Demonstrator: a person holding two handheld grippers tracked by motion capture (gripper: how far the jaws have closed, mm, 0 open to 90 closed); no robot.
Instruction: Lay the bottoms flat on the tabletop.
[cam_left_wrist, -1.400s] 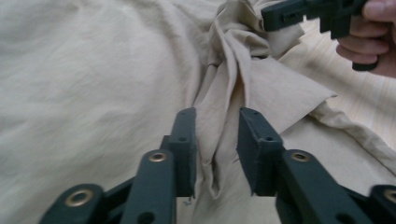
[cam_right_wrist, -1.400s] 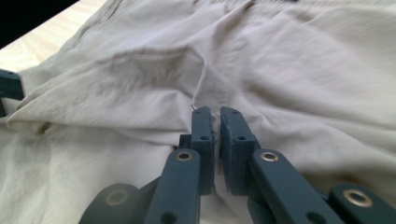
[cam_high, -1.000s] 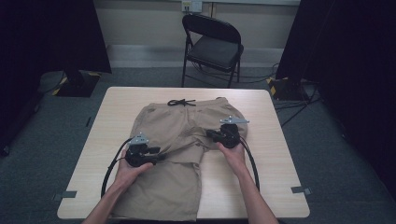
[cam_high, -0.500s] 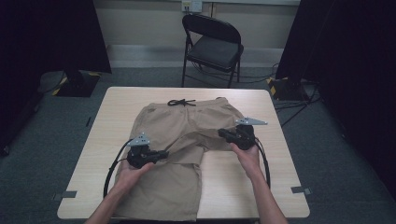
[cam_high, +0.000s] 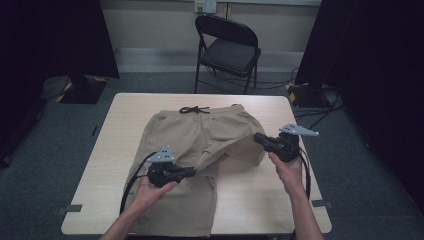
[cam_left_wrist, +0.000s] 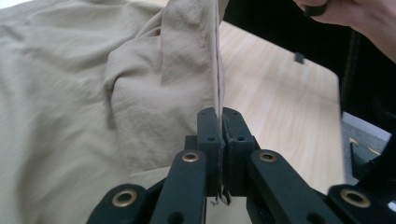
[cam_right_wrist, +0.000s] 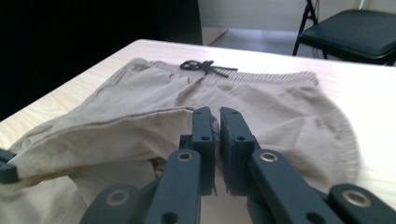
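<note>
A pair of khaki shorts (cam_high: 200, 145) lies on the wooden table, waistband toward the far edge and legs toward the person. The fabric is a light tan woven cloth, creased, with a ribbed elastic waistband and a dark drawstring (cam_high: 194, 109) tied in a bow at its middle. The left leg lies flat, its hem reaching the near edge. The right leg is lifted off the surface: its hem edge (cam_high: 227, 150) is stretched in a taut, raised line running from near the crotch out to the right, folding the leg up over itself. Its seam stands upright; the underside is probably in shadow.
</note>
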